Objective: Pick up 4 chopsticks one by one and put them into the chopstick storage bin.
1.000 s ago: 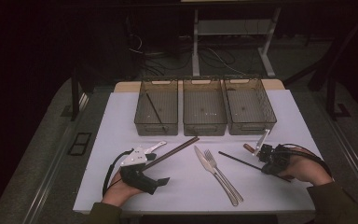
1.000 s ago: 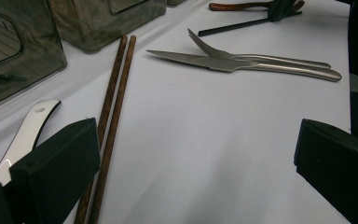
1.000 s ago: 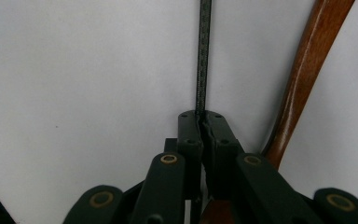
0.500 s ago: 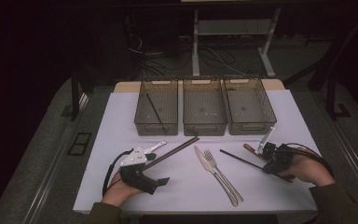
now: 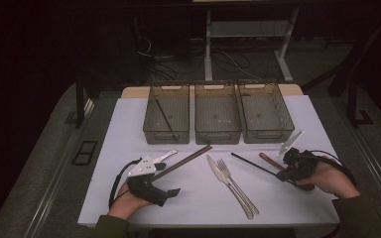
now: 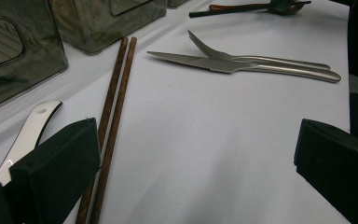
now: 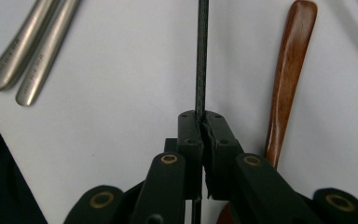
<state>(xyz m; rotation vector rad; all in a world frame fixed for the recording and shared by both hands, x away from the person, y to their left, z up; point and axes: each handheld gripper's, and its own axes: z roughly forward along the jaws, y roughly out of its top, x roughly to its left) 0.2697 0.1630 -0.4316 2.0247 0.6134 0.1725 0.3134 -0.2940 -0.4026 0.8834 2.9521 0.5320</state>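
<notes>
Right hand-held gripper (image 7: 200, 123): mine, near the tabletop's right edge, jaws clamped tight on the black chopstick (image 7: 202, 51).
Black chopstick: pinched near one end; the rest runs out over the tabletop toward the middle. I cannot tell whether it is lifted clear.
Left hand-held gripper (image 5: 155, 191): mine, near the front-left corner, jaws spread wide, nothing between them.
Progress, as I judge it: sorting barely begun. One dark stick (image 5: 164, 116) already lies in the left bin (image 5: 149, 114); the middle bin (image 5: 217, 134) and right bin (image 5: 287, 121) look empty.
Left to do: carry the held chopstick to a bin, then the remaining pieces.
Beside my right jaws: wooden-handled utensil (image 7: 286, 79), just alongside the chopstick; could get nudged.
Middle of tabletop: knife (image 5: 226, 181) and fork (image 5: 238, 184), touching, side by side.
By my left gripper: brown chopstick pair (image 6: 114, 105) and a steel handle (image 6: 30, 133).
Obstacles: none between the grip and the bins along the far edge.
</notes>
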